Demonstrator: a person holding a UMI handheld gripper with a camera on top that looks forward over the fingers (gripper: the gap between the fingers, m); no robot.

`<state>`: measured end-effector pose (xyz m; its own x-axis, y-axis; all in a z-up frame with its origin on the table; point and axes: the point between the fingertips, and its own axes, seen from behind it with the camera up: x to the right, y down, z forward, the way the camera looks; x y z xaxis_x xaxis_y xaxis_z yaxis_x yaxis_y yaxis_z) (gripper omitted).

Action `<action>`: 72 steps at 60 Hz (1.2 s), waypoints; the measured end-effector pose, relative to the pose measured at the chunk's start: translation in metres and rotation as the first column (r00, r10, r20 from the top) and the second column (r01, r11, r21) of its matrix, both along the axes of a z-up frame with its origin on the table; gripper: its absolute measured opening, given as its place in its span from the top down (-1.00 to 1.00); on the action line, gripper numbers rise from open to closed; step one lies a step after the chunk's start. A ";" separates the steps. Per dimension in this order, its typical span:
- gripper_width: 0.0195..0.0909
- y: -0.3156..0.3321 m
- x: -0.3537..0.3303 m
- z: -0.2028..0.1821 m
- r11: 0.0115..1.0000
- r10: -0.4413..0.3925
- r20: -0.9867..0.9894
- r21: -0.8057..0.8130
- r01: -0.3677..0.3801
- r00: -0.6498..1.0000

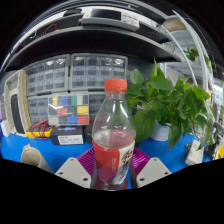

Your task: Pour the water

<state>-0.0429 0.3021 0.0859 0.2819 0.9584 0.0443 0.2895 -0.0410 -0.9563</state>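
A capped bottle is being held upright between the gripper fingers, both pads clamped on it.

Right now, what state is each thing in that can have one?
bottle: upright, red cap on, standing between the fingers.
hand-held gripper: fingers close at either side of the bottle's base; whether they press on it cannot be told.
potted plant: upright in its white pot, beyond the bottle.
drawer cabinet: drawers closed.
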 end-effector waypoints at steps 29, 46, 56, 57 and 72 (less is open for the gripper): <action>-0.59 -0.020 0.034 -0.008 0.999 0.029 0.099 -0.044 -0.025 0.995; -0.68 -0.064 0.110 -0.004 0.996 0.001 0.171 -0.091 0.014 0.985; -0.69 -0.101 0.137 0.039 0.998 0.018 0.158 -0.065 -0.007 0.987; -0.69 -0.106 0.139 0.044 0.998 0.022 0.157 -0.064 -0.012 0.987; -0.71 -0.169 0.161 0.106 0.994 0.104 0.119 -0.044 -0.099 0.987</action>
<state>0.1176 0.1327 0.1921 0.1775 0.9835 0.0351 0.4077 -0.0410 -0.9122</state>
